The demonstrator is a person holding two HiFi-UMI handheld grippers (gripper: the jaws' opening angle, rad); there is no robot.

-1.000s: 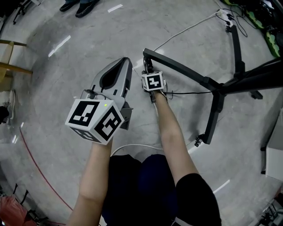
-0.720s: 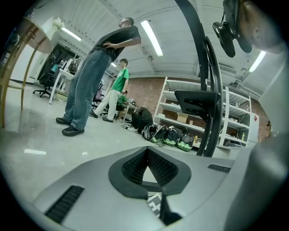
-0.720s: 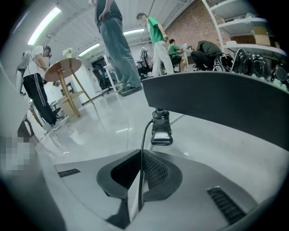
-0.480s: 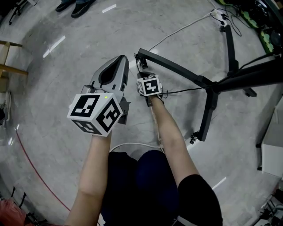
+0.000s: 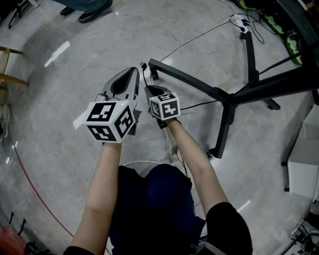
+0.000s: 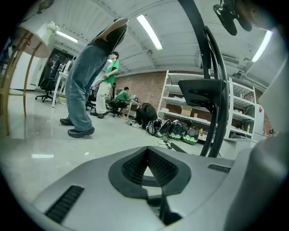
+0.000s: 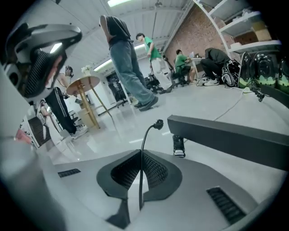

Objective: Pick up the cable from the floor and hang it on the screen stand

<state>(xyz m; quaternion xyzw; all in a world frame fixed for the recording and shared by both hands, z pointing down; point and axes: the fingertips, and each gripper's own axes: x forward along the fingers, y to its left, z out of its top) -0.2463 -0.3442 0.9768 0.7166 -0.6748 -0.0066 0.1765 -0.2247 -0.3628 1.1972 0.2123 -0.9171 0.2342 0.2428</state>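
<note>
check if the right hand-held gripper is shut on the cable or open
Shut: the right hand-held gripper pinches the thin black cable between its closed jaws, plug end sticking up beyond them.

Bare floor (image 5: 75, 74) lies open ahead and left of the left gripper (image 5: 132, 70); a person's shoes (image 5: 92, 11) and wooden table legs (image 5: 12, 79) stand well off at its edges; just beyond the right gripper (image 5: 148, 88), whose fingers pinch the black cable (image 7: 142, 153), the screen stand's low front leg (image 5: 184, 79) bars the way; a second leg (image 5: 222, 124) runs back at right, with a wedge of floor between them; only a narrow gap parts the grippers.
</note>
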